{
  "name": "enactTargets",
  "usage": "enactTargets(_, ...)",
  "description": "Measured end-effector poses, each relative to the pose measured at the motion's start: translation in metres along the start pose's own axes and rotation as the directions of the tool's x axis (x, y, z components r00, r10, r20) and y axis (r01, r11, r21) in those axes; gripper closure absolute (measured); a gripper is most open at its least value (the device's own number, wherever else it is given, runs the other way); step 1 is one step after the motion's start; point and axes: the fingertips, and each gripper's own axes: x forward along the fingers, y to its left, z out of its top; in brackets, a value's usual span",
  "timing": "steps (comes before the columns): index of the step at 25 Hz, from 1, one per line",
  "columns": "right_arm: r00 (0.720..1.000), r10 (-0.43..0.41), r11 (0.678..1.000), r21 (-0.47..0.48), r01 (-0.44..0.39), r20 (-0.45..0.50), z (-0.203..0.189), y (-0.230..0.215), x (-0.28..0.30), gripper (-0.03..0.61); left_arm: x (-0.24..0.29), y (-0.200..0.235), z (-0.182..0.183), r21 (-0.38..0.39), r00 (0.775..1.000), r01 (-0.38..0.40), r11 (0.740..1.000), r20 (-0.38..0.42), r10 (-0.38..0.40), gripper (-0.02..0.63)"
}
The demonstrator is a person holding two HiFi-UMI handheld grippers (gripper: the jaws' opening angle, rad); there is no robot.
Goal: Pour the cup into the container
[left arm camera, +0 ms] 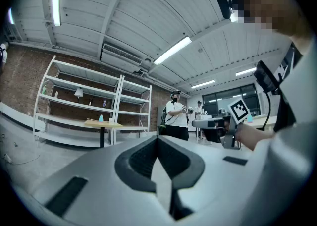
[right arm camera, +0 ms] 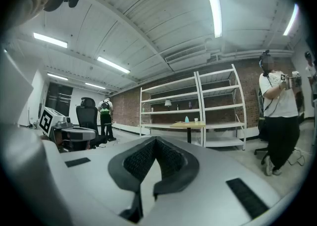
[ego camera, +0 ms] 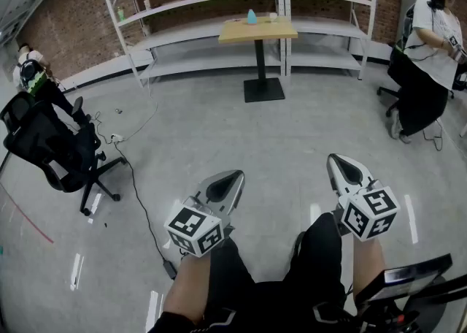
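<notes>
A small wooden table [ego camera: 257, 31] stands far across the room, with a blue object [ego camera: 251, 16] and a small white cup [ego camera: 273, 16] on it. Both show tiny in the right gripper view, the blue object [right arm camera: 186, 119] beside the white cup [right arm camera: 196, 119]. My left gripper [ego camera: 228, 180] and right gripper [ego camera: 343, 166] hover over my knees, far from the table. The left gripper [left arm camera: 158, 138] has its jaws together with nothing between them. The right gripper [right arm camera: 156, 141] is likewise shut and empty.
White shelving [ego camera: 197, 3] lines the brick wall behind the table. A black office chair [ego camera: 51, 145] stands at the left, with a cable [ego camera: 139, 200] trailing over the floor. One person [ego camera: 430, 54] is at the far right, another [ego camera: 33, 76] at the far left.
</notes>
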Motion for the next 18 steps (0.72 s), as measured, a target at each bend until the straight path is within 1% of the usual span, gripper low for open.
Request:
enactTargets(5, 1.000, 0.003, 1.000, 0.004, -0.003, 0.003, 0.0019, 0.0035, -0.0006, 0.577, 0.0015, -0.0049, -0.0024, -0.008, 1.000, 0.011, 1.000, -0.008, -0.011, 0.612)
enactTargets(12, 1.000, -0.002, 1.000, -0.002, 0.002, 0.007, 0.0036, 0.0006, 0.0007, 0.577, 0.0042, -0.0033, -0.0055, -0.030, 1.000, 0.006, 1.000, -0.005, -0.006, 0.612)
enactTargets(18, 1.000, 0.001, 1.000, -0.006, -0.001, 0.010, 0.0053, 0.0039, -0.0007, 0.577, 0.0033, -0.0069, -0.0064, -0.024, 1.000, 0.019, 1.000, -0.007, -0.020, 0.612)
